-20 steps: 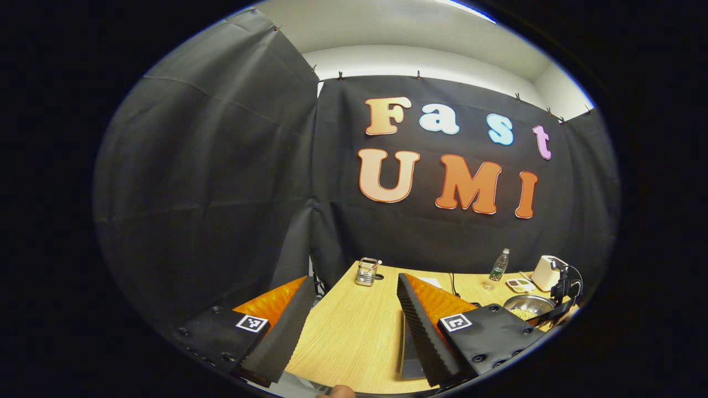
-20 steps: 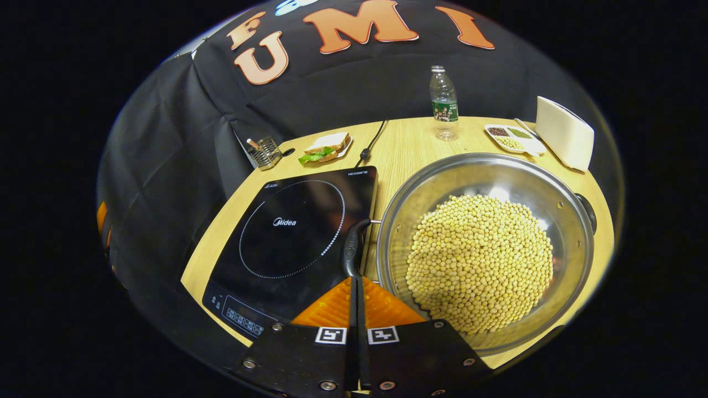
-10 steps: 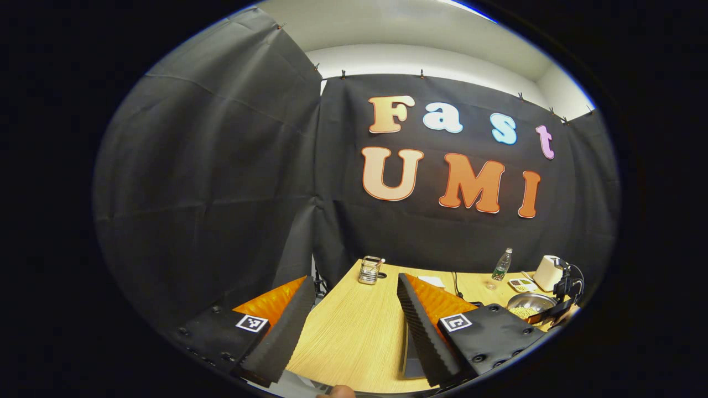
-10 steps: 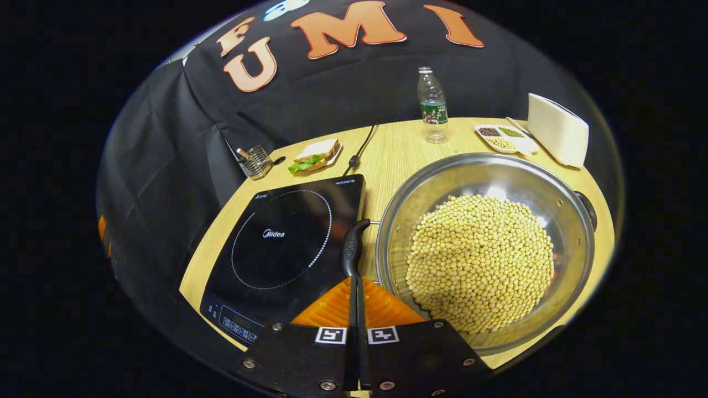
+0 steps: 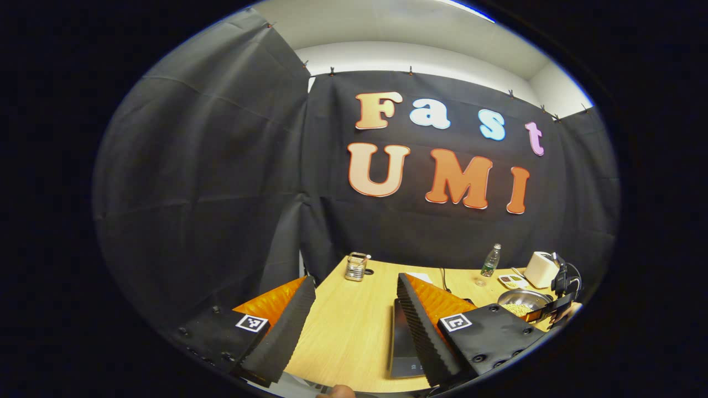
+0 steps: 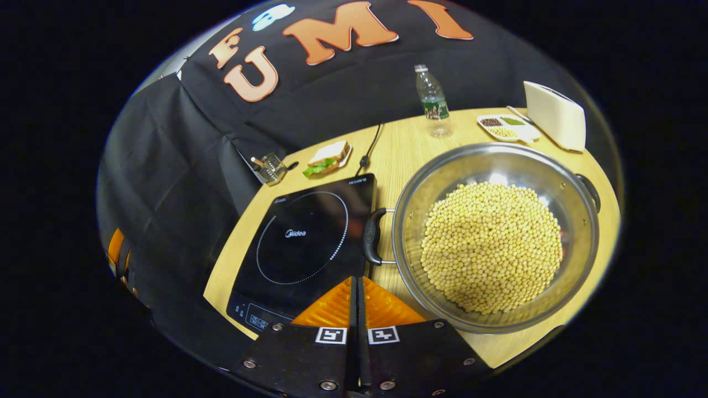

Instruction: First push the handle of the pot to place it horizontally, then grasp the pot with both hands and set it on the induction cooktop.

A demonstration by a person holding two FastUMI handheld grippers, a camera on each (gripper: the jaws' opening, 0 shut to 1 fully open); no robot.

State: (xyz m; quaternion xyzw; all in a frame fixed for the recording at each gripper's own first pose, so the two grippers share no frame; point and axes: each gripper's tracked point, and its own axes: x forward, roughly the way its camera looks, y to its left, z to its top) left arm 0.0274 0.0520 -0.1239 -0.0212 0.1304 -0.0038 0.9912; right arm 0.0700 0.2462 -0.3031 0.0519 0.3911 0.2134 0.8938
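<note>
Right gripper (image 6: 357,283): nearest item in the right gripper view, fingers pressed flat together with nothing between them, tips just short of the cooktop's near edge and clear of the pot handle. Induction cooktop (image 6: 310,243): black glass slab on the wooden table (image 6: 404,149), control strip toward the viewer, ring marking bare. Pot (image 6: 495,237): wide steel pan heaped with pale yellow beans (soybeans, by the look), standing on the table just beside the cooktop's right edge. Its near black handle (image 6: 371,236) overlaps that edge; a second handle shows at the far rim. Beyond the cooktop: a sandwich on a small plate (image 6: 327,157), a wire holder (image 6: 270,168) at the table's corner, and a black cable (image 6: 369,149). Farther back: a clear water bottle (image 6: 431,102), a divided tray of grains (image 6: 506,127), and a white toaster (image 6: 556,116) near the black cloth wall. Left gripper (image 5: 354,287): in the left gripper view, held above the table's left end, fingers spread wide and holding nothing. Seen past its right finger: a sliver of the cooktop (image 5: 401,342), then, well off, the pot (image 5: 522,301) with the other gripper alongside.
</note>
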